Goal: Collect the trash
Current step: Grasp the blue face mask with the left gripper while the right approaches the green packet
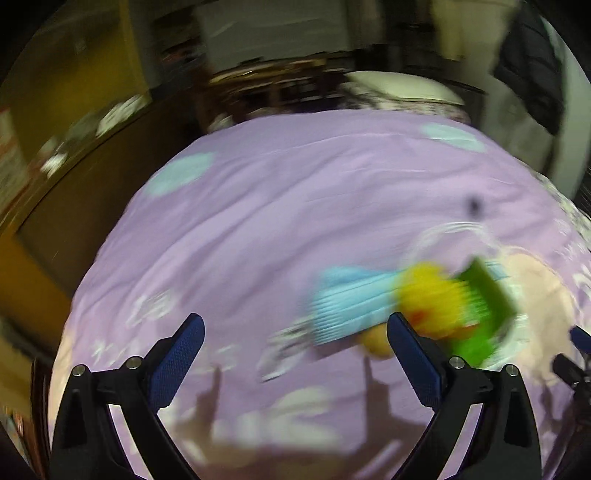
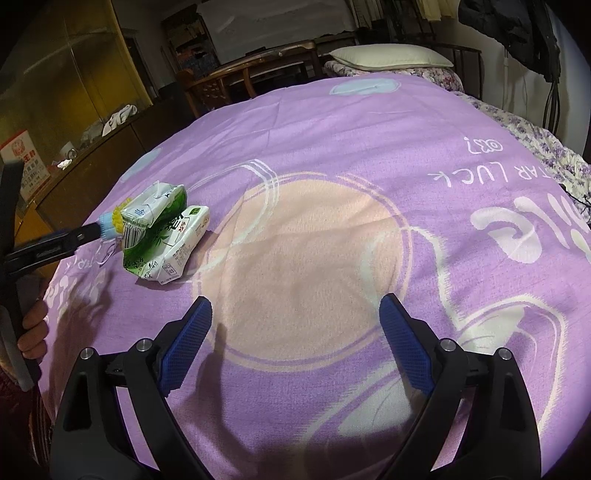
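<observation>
A bed (image 2: 332,155) is covered by a purple sheet (image 2: 369,122) printed with a large peach circle (image 2: 303,266), white swirls and pale blue ovals. White lettering (image 2: 465,166) is seen on the sheet, upside down. A cream pillow (image 2: 391,57) is laid at the far end, over a floral quilt (image 2: 532,129). A wooden chair (image 2: 210,85) is placed beyond the bed. A glass cabinet (image 2: 62,96) is set along the left wall, and dark clothing (image 2: 517,26) is hung at upper right.
</observation>
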`<state>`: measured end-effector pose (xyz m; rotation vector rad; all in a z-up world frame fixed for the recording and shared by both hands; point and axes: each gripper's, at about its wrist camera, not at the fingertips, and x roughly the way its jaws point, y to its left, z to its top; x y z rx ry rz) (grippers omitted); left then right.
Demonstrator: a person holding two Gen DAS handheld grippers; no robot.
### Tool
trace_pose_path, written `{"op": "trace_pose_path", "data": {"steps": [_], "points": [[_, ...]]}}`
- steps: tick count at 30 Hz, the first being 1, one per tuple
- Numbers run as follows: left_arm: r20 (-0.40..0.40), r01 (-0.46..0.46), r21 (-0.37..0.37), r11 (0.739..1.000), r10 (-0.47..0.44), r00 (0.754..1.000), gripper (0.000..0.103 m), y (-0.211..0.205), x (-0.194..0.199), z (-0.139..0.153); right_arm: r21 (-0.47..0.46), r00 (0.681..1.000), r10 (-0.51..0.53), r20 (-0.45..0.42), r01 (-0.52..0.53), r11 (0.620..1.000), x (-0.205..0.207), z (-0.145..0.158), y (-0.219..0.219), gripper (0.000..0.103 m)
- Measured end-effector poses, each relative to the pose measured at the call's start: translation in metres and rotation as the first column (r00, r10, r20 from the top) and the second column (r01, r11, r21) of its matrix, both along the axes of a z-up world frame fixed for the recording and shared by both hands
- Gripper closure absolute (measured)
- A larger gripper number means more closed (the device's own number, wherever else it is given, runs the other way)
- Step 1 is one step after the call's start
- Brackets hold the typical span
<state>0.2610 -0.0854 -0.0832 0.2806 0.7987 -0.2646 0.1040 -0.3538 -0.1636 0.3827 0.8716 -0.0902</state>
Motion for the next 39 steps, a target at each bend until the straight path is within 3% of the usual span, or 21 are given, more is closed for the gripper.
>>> {"op": "trace_pose_path", "data": {"steps": [3,7,10,13,17,20,23,30,34,39], "points": [[0.023,0.083,0.005,0.997,-0.083,0.996,0.006,-0.035,-0.006,-0.002,0.001,1.000,0.001,-0.001,-0.001,1.000,0.001,0.000,0.000,0.014],[0.029,0.042,0.071,0.997,-0.044,0.999,0.006,-0.049,0.004,-0.016,0.007,1.000,0.001,0.001,-0.001,1.000,0.000,0.000,0.000,0.013],[0.012,-0.052,0.079,0.995,0.051,0.999,0.006,-0.021,0.015,-0.017,0.024,1.000,0.000,0.009,0.000,1.000,-0.001,0.000,-0.002,0.013],[0.035,-0.174,0.148,0.974,0.170,0.985,0.006,0.027,0.027,-0.021,0.032,1.000,-0.001,0.014,0.000,0.999,-0.002,-0.001,-0.004,0.013],[-0.002,-0.228,0.111,0.967,0.230,0.973,0.006,0.072,0.021,-0.018,0.033,1.000,0.000,0.016,0.000,0.999,-0.002,-0.001,-0.004,0.013],[0.007,-0.168,0.066,0.984,0.168,0.986,0.006,0.063,0.009,-0.008,0.030,1.000,0.000,0.014,0.000,1.000,-0.002,-0.001,-0.003,0.013],[0.044,-0.058,0.035,0.998,0.057,0.997,0.006,0.026,-0.003,0.000,0.031,1.000,-0.001,0.015,0.000,1.000,-0.003,0.000,-0.004,0.013],[0.120,0.011,0.176,0.984,-0.033,0.992,0.006,-0.030,0.015,-0.018,0.035,1.000,0.001,0.015,-0.001,0.999,-0.003,0.000,-0.004,0.013],[0.088,0.090,0.249,0.964,-0.115,0.989,0.006,-0.031,0.039,-0.030,0.043,1.000,-0.001,0.018,0.000,0.999,-0.003,0.000,-0.005,0.013],[-0.001,0.153,0.180,0.972,-0.155,0.988,0.006,-0.031,0.073,-0.040,0.060,1.000,-0.015,0.024,0.014,0.998,0.000,-0.001,-0.006,0.013]]}}
